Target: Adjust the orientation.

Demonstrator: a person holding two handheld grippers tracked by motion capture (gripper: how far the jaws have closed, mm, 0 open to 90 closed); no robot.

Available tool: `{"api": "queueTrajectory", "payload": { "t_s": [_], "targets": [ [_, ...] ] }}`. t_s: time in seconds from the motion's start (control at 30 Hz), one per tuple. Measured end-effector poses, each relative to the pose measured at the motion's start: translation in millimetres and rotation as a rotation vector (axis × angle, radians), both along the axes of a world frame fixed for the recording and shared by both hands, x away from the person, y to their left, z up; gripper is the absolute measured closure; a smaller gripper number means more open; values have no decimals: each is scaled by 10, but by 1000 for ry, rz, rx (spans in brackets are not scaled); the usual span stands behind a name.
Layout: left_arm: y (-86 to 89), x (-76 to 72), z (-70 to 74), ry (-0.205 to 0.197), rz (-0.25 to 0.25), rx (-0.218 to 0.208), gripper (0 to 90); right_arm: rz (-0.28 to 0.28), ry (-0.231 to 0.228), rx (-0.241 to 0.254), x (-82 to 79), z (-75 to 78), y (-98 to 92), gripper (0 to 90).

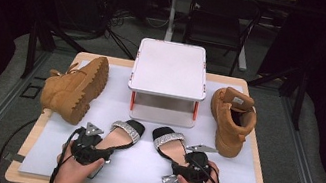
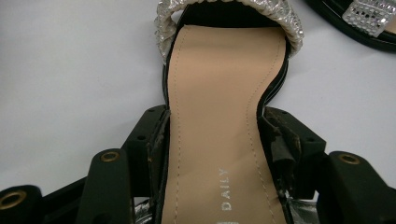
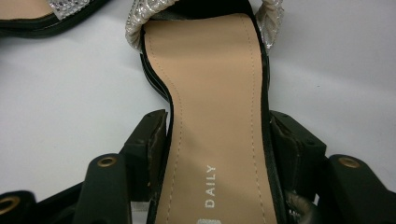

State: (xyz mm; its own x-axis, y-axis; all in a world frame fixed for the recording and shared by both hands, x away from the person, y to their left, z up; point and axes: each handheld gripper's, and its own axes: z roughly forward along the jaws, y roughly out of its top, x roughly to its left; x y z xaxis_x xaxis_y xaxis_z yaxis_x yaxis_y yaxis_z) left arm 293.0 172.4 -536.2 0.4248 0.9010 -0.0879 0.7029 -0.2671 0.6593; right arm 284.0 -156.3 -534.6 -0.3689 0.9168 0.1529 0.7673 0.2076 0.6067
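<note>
2 sandals (image 1: 123,135), heels hidden by grippers (image 1: 88,152)

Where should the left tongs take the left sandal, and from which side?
Grip the left sandal across its narrow waist, coming from the heel end, as the left tongs sit now. The insole pinches in there, so both pads meet the sole's edges, and the silver strap at the toe stays clear. The sandal lies flat on the mat.

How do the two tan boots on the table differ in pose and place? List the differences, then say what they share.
The left boot lies tipped on its side, its ridged sole showing; the right boot stands upright, its opening showing. The left boot lies left of the white stand; the right boot stands on the opposite side. Both are tan and rest on the white mat.
</note>
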Motion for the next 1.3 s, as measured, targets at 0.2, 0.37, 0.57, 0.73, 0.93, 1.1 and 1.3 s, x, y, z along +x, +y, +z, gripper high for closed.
{"api": "queueTrajectory", "payload": {
  "t_s": [0.2,0.37,0.57,0.73,0.93,1.1,1.3],
  "targets": [
    [12,0,16,-6,6,-2,423,4,6,10,12,-5,-20,408],
    [12,1,18,-6,6,0,423,5,10,11,17,-4,-21,408],
    [9,1,30,-8,5,-5,423,-6,30,32,36,5,-33,410],
    [7,-6,46,-13,7,-7,423,-9,52,72,46,26,-66,411],
    [-6,-7,79,-17,4,-15,423,-25,54,75,46,55,-88,412],
    [-49,24,99,-19,1,-3,423,-29,48,78,62,87,-103,411],
    [-156,92,136,-35,-4,4,423,-56,39,76,123,132,-159,412]
  ]
}}
